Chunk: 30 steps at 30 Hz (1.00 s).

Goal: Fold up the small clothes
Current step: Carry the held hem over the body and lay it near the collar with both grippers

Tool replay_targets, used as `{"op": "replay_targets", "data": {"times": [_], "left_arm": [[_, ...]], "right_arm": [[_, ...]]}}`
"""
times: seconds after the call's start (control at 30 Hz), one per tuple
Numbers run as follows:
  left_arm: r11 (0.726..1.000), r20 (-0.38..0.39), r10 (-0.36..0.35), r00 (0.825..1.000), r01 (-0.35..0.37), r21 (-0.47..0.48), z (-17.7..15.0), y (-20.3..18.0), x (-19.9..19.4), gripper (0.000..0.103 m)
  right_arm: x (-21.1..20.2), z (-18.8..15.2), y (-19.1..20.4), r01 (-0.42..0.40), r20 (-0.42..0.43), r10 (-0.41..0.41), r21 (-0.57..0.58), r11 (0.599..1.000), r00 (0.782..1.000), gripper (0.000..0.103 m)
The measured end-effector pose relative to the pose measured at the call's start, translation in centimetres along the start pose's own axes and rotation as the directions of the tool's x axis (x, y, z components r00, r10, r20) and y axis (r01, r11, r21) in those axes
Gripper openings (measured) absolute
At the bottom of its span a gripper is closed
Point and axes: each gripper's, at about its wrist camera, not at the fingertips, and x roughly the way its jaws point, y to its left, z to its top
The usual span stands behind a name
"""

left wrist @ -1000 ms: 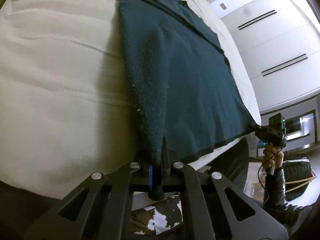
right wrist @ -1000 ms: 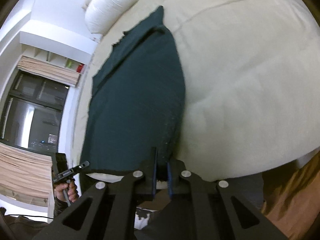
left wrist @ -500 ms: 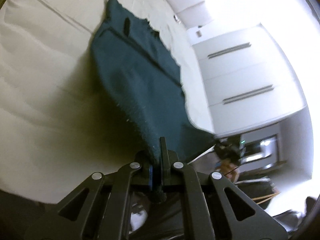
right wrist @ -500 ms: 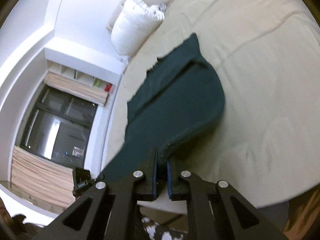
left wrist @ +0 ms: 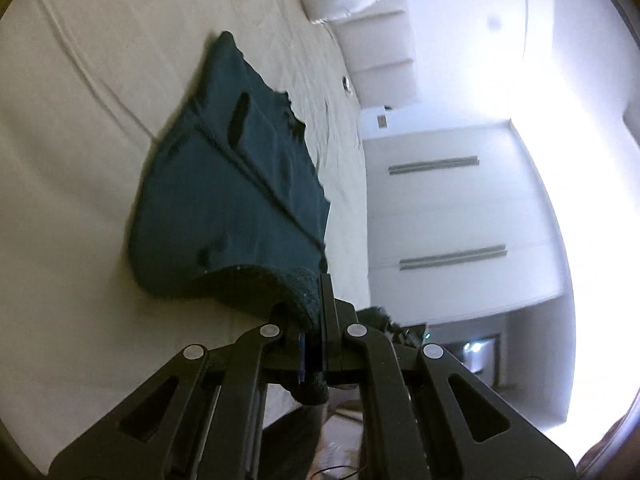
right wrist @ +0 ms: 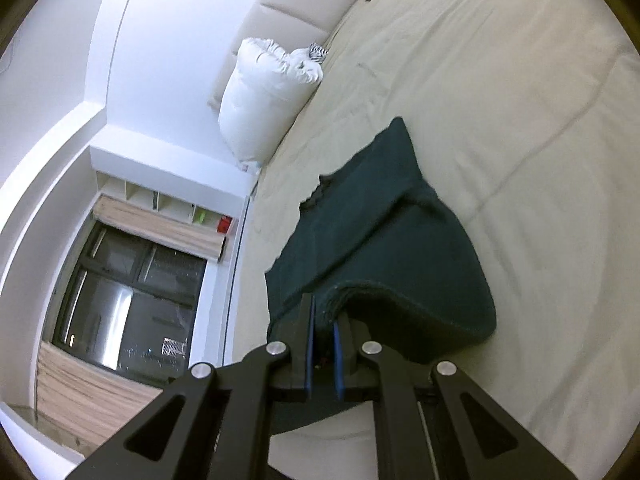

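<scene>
A dark teal garment [left wrist: 232, 196] lies on the cream bed sheet [left wrist: 72, 160], its near end lifted and curled over toward its far end. My left gripper [left wrist: 312, 312] is shut on one near corner of the garment. My right gripper [right wrist: 323, 312] is shut on the other near corner of the same garment [right wrist: 384, 240], whose hem arches up from the sheet [right wrist: 520, 120]. The far part with the neck opening still rests flat.
A white pillow [right wrist: 264, 96] stands at the head of the bed beside the padded headboard [right wrist: 304, 4]. White wardrobe doors [left wrist: 452, 216] are to the right in the left wrist view. A dark window [right wrist: 128, 308] and shelves are left of the bed.
Both grippers have lifted the garment's near hem off the bed edge and carried it forward over the garment. The cloth now bends into a fold.
</scene>
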Motion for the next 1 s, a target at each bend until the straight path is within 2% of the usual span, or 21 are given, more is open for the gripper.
{"op": "replay_targets", "data": {"times": [0.13, 0.3, 0.57, 1.0], "left_arm": [[0.998, 0.016, -0.004, 1.000, 0.005, -0.056, 3.1, 0.8, 1.2, 0.003], [0.998, 0.024, 0.009, 1.000, -0.007, -0.066, 6.2, 0.7, 3.2, 0.003], [0.991, 0.073, 0.011, 0.997, -0.001, -0.136, 12.7, 1.7, 6.0, 0.003], [0.978, 0.103, 0.095, 0.990, -0.073, -0.193, 20.5, 4.6, 11.5, 0.003]], "right_arm": [[1.9, 2.3, 0.3, 0.017, 0.016, -0.017, 0.006, 1.000, 1.000, 0.009], [4.5, 4.8, 0.9, 0.053, 0.029, -0.053, -0.010, 0.999, 0.998, 0.009], [8.7, 9.5, -0.4, 0.110, 0.053, -0.110, 0.005, 0.994, 0.993, 0.009], [15.2, 14.4, -2.5, 0.163, 0.042, -0.164, 0.037, 0.986, 0.985, 0.009]]}}
